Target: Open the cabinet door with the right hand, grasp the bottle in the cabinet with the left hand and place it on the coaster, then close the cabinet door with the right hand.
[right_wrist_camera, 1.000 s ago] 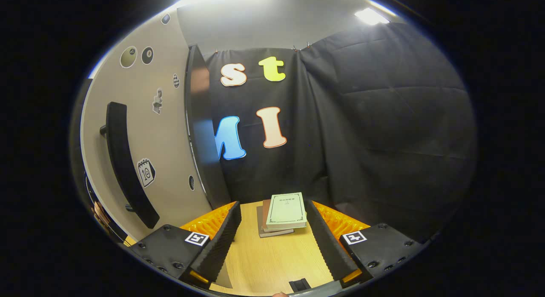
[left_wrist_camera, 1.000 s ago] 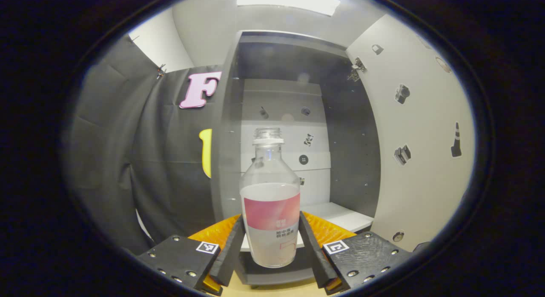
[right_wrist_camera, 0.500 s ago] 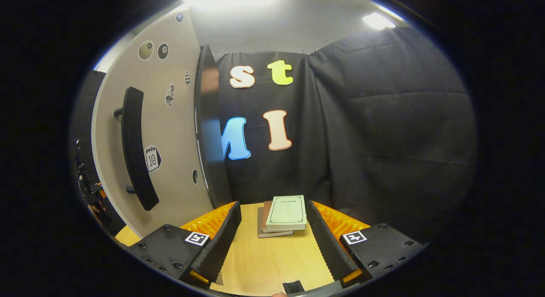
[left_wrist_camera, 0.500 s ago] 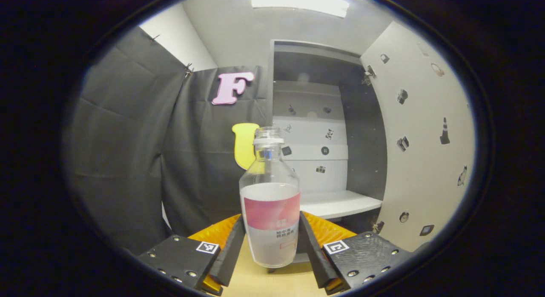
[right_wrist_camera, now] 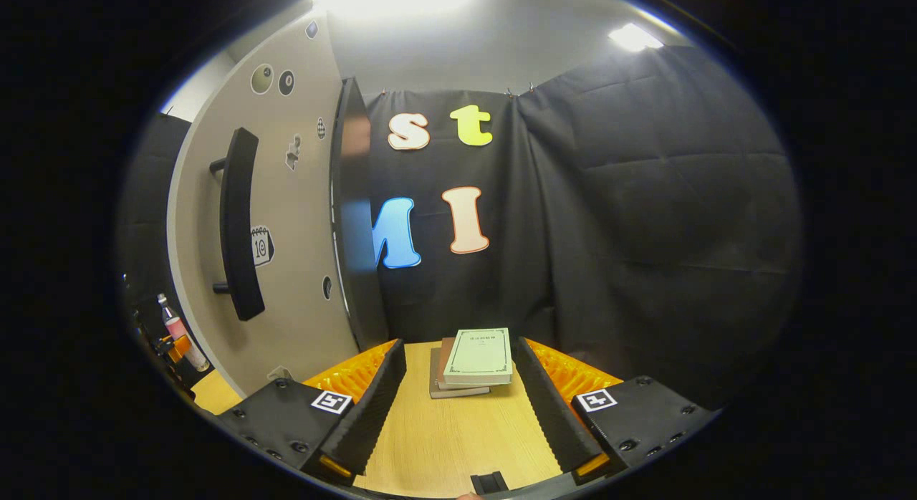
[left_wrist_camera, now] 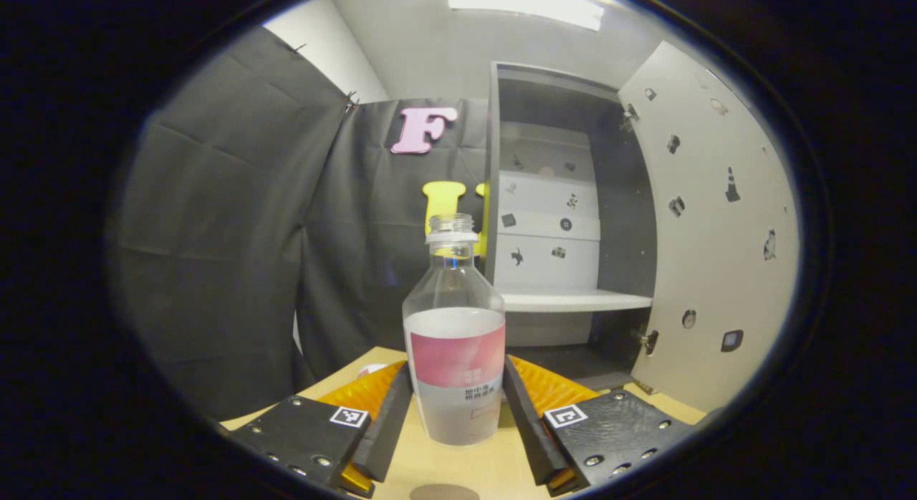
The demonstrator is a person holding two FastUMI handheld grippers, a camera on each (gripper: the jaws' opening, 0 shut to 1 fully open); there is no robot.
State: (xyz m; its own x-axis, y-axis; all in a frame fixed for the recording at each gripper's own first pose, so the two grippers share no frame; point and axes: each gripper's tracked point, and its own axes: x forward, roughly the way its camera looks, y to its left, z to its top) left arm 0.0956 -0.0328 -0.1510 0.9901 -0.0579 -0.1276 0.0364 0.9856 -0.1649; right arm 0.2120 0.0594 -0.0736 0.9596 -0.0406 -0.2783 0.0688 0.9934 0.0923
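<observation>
cabinet door (left_wrist_camera: 706, 220): open. bottle (left_wrist_camera: 454, 342): out of cabinet, clamped in left gripper (left_wrist_camera: 455, 407), above table; coaster placing pending. right gripper (right_wrist_camera: 458, 407): wide open, empty; door closing pending.

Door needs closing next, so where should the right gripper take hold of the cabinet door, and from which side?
Take the long bar handle on the door, around its middle, coming straight at the door's outer face. The bar stands upright and off the panel on two posts, so open jaws can close across it from either side. The right gripper is open now.
</observation>
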